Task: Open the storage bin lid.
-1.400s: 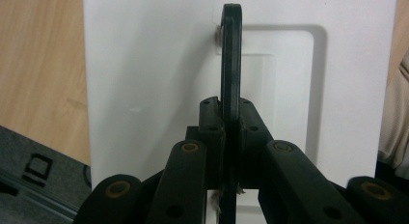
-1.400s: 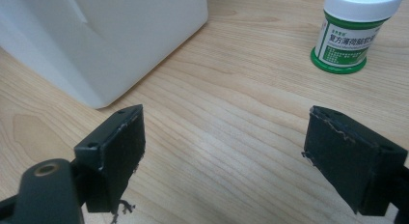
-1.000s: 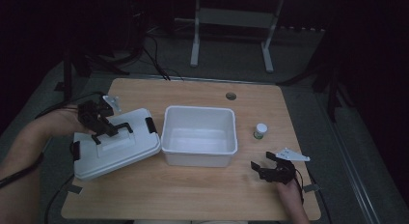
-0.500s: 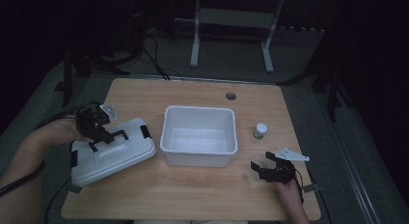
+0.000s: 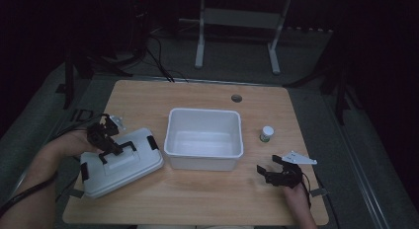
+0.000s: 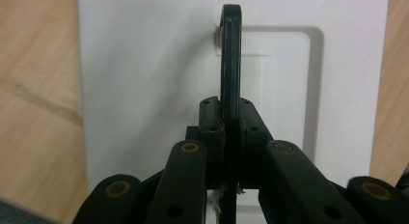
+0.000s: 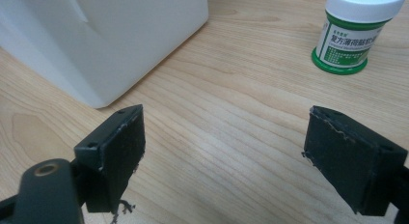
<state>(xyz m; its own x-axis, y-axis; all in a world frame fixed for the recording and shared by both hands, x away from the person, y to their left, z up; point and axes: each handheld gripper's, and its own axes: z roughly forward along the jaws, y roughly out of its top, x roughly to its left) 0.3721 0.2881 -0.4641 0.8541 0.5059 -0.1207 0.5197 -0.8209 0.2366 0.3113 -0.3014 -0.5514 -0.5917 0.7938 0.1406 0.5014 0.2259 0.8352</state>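
Jaws of the left gripper point(image 5: 104, 140) are clamped on the lid's black handle point(image 6: 230, 64); right gripper point(image 5: 277, 173) is held open. Lid point(image 5: 118, 162) probably gets set down and let go next.

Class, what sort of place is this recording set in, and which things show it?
Probably a lab or recording studio, not a home: a bare light wooden table in a dark room, metal stand legs behind it, and black cables across the grey floor.

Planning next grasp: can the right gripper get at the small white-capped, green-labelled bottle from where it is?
Probably yes. The right gripper is open and holds nothing; bare wooden table lies between its jaws and the small white-capped, green-labelled bottle, with the white plastic bin off to one side.
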